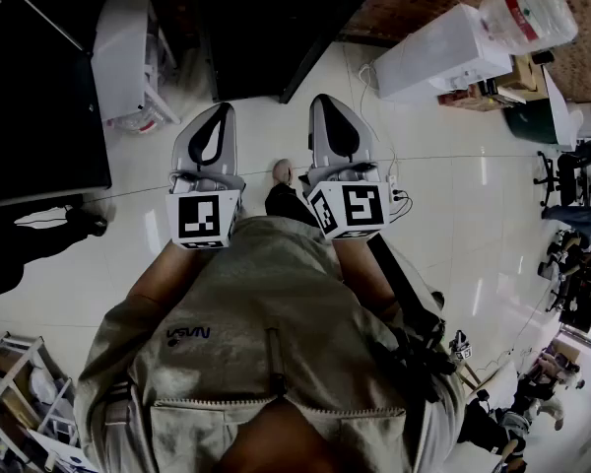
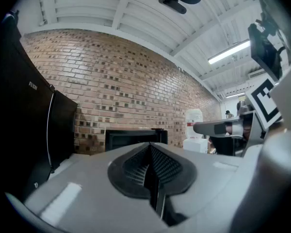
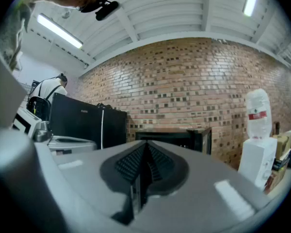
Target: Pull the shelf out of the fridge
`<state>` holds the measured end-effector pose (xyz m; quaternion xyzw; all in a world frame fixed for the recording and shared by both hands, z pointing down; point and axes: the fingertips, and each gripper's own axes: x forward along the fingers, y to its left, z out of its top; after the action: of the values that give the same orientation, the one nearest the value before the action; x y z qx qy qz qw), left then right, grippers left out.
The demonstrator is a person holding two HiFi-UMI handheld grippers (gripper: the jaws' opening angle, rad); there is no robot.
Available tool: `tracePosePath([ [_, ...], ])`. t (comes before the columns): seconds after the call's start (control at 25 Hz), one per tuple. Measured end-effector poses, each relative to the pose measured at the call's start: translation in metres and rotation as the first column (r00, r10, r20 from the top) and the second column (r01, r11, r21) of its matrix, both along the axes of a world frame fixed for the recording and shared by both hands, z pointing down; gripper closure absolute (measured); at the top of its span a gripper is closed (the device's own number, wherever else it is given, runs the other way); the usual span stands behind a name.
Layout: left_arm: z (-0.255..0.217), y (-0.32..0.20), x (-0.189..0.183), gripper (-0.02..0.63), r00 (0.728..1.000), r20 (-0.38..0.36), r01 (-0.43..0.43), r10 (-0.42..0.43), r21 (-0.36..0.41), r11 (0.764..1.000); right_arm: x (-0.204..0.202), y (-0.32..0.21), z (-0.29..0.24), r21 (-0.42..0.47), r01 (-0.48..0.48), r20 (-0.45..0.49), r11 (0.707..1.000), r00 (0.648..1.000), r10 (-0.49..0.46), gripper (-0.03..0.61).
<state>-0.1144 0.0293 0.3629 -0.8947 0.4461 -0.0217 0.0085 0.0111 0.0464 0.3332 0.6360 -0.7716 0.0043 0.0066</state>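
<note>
both tongs are pressed fully shut and hold nothing. the left gripper (image 1: 217,116) and right gripper (image 1: 330,111) are smooth grey plastic shells side by side in front of the person's chest. each has ribbed black rubber pads that meet in a thin seam, seen close in the left gripper view (image 2: 150,159) and the right gripper view (image 3: 144,154).

from above, the glossy white tiled floor (image 1: 453,215) shines and the person's beige cloth jacket (image 1: 276,313) fills 6 o'clock. only the gripper views show the rough red-brown brick wall (image 3: 194,81) and the ribbed white ceiling (image 3: 174,13).

at 12 o'clock against the bricks stands a low black box-shaped fridge (image 3: 174,137), its front dark and its door seemingly open. its shelf cannot be made out in the shadow. at 10 o'clock is a tall black cabinet with a slim pale handle (image 3: 87,125). at 2 o'clock is a white boxy water dispenser topped by a clear plastic bottle (image 1: 443,52).
</note>
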Motion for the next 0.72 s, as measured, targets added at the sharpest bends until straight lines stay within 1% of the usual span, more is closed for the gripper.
tracePosePath([
  [0.2,0.011,-0.037,0.017,0.609,0.999,0.015,0.035,-0.034,-0.005,0.999,0.024,-0.043,0.019,-0.035,-0.014,0.037,0.999,0.999,0.016,0.578],
  [0.32,0.021,-0.069,0.027,0.609,0.996,0.029,0.081,-0.081,-0.017,0.997,0.040,-0.080,0.039,-0.069,0.000,0.078,0.998,0.997,0.006,0.578],
  [0.4,0.022,-0.093,0.040,0.609,0.995,0.041,0.094,-0.093,-0.025,0.995,0.053,-0.109,0.048,-0.092,0.015,0.106,0.996,0.994,-0.005,0.578],
  [0.52,0.021,-0.134,0.062,0.609,0.992,0.078,0.104,-0.102,-0.022,0.994,0.065,-0.158,0.054,-0.113,0.060,0.148,0.992,0.988,-0.043,0.578],
  [0.68,0.032,-0.179,0.078,0.608,0.981,0.118,0.160,-0.154,-0.039,0.986,0.072,-0.213,0.074,-0.148,0.142,0.235,0.979,0.966,-0.105,0.577],
  [0.72,0.037,-0.189,0.083,0.609,0.979,0.126,0.167,-0.161,-0.042,0.985,0.075,-0.226,0.079,-0.153,0.152,0.253,0.977,0.961,-0.110,0.564],
])
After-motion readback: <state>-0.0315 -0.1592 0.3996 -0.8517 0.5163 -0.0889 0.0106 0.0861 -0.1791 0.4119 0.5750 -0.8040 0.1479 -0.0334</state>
